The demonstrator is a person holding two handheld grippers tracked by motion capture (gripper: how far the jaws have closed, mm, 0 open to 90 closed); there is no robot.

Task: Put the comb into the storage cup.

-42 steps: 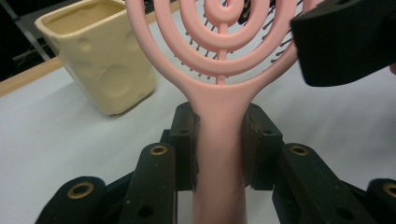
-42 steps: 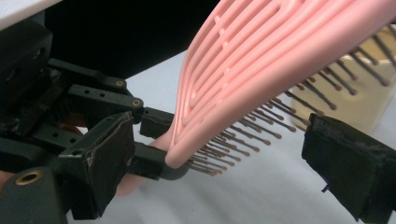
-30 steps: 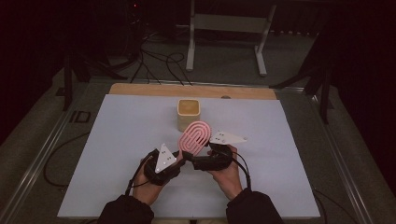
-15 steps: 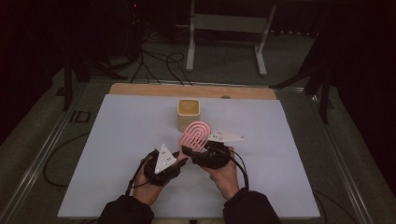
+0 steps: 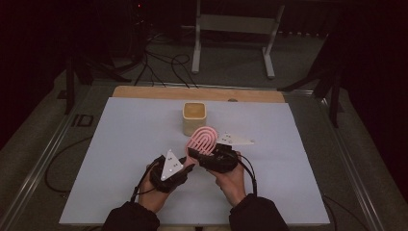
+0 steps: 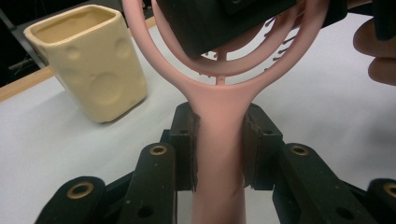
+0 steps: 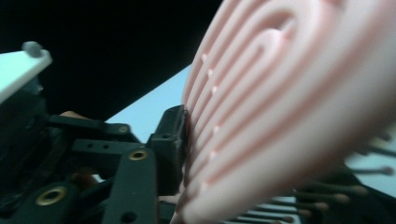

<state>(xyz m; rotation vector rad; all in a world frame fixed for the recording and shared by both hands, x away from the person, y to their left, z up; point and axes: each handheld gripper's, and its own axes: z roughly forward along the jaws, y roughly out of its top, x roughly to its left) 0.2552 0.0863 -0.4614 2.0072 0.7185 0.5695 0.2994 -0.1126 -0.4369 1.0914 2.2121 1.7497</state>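
- The high view looks forward and down on my table [image 5: 120, 159] from above my side.
- My left gripper view rides close behind my fingers [image 6: 184, 140], facing the pink brush [image 6: 219, 154] and cream cup [image 6: 93, 65].
- My right gripper view sits almost against that brush, which all three views share.

Both black grippers, left [image 5: 185, 166] and right [image 5: 204, 155], meeting on ribbed pink plastic hairbrush [image 5: 204, 140] near table's middle; square cream ceramic cup [image 5: 195, 117] just beyond, on white tabletop [image 5: 120, 144].

Pink hairbrush [image 7: 299, 107] head blurred and cut off by the right gripper view's edges.
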